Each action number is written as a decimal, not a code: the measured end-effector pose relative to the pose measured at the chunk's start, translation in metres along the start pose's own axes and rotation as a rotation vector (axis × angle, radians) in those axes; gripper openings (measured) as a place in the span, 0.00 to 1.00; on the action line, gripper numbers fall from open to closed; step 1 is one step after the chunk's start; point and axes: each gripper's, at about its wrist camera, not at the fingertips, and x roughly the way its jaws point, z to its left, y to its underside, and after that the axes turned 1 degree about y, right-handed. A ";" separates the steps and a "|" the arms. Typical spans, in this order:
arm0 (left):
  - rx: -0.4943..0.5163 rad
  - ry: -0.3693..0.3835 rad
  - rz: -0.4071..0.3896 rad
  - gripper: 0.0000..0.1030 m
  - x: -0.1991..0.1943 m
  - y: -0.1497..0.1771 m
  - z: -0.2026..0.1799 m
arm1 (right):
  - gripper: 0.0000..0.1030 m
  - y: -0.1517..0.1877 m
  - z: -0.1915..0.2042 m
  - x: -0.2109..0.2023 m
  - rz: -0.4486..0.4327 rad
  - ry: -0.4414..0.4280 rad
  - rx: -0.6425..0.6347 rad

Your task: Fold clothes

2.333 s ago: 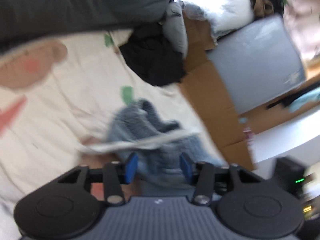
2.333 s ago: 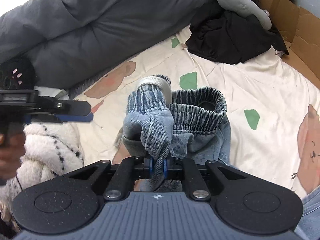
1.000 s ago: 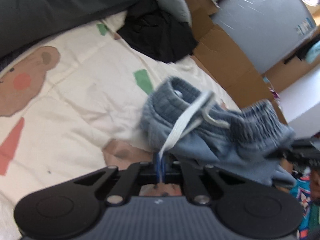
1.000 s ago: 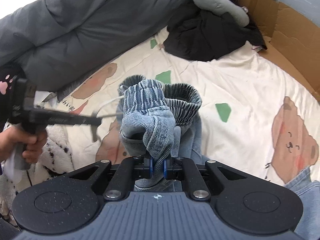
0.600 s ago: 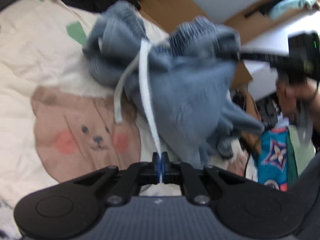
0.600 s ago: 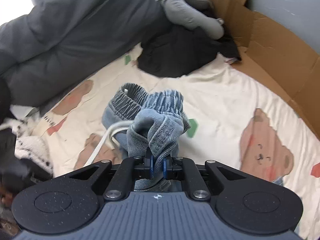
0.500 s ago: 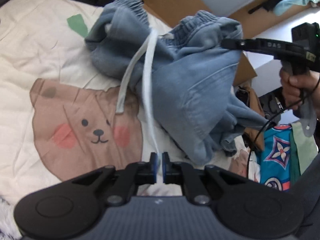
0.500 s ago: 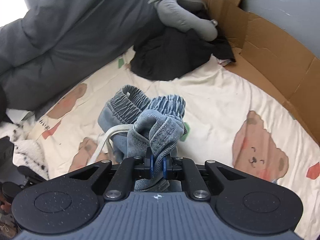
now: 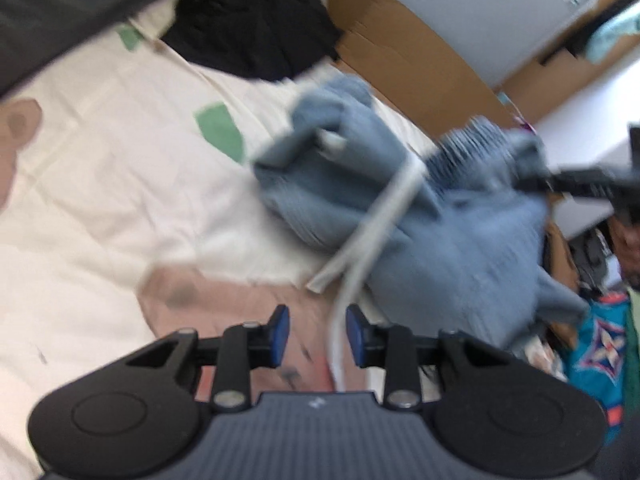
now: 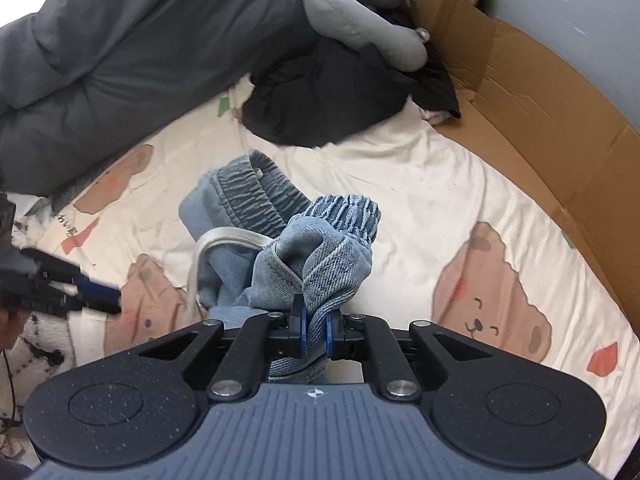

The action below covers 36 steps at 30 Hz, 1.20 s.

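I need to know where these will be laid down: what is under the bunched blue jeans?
Under the jeans lies a cream bedsheet printed with brown bears. The right claw holds them bunched. The sheet directly beneath them is covered.

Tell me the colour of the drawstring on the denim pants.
The drawstring is white or off-white, clearest in the right wrist view, looping beside the blue denim pants.

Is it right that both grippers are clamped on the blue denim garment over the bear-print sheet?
Not quite: only the right gripper clamps the denim garment. The left wrist view shows the left gripper open, its jaws just opening, the white drawstring loose between them.
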 end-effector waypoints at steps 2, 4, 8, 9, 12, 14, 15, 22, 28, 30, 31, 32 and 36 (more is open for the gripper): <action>-0.007 -0.025 -0.033 0.32 0.003 -0.013 0.008 | 0.07 0.003 -0.009 0.003 0.013 0.010 0.021; -0.002 -0.048 -0.062 0.32 0.010 -0.029 0.014 | 0.07 0.008 -0.019 0.004 0.027 0.018 0.046; -0.008 -0.059 -0.110 0.32 0.024 -0.061 0.021 | 0.07 0.017 -0.028 0.004 0.050 0.031 0.056; -0.009 -0.058 -0.121 0.31 0.028 -0.069 0.021 | 0.07 0.018 -0.029 0.004 0.054 0.030 0.054; -0.007 -0.054 -0.155 0.32 0.037 -0.090 0.021 | 0.07 0.023 -0.030 0.004 0.064 0.027 0.053; -0.010 -0.055 -0.168 0.32 0.046 -0.102 0.020 | 0.07 0.026 -0.032 0.005 0.070 0.026 0.056; -0.014 -0.057 -0.171 0.32 0.051 -0.108 0.019 | 0.07 0.027 -0.032 0.005 0.073 0.026 0.058; -0.122 -0.021 -0.134 0.31 0.095 -0.137 0.024 | 0.07 0.039 -0.038 0.011 0.108 0.025 0.089; -0.060 0.094 -0.131 0.52 0.114 -0.151 0.001 | 0.07 0.045 -0.039 0.015 0.125 0.020 0.098; -0.051 0.124 -0.113 0.55 0.120 -0.154 -0.004 | 0.07 0.045 -0.039 0.015 0.126 0.018 0.098; -0.054 0.133 -0.097 0.56 0.125 -0.155 -0.003 | 0.07 0.045 -0.040 0.016 0.126 0.017 0.097; -0.058 0.138 -0.084 0.60 0.130 -0.155 -0.002 | 0.07 0.045 -0.040 0.016 0.127 0.015 0.097; -0.082 0.154 -0.016 0.63 0.155 -0.152 0.003 | 0.07 0.048 -0.042 0.020 0.138 0.007 0.108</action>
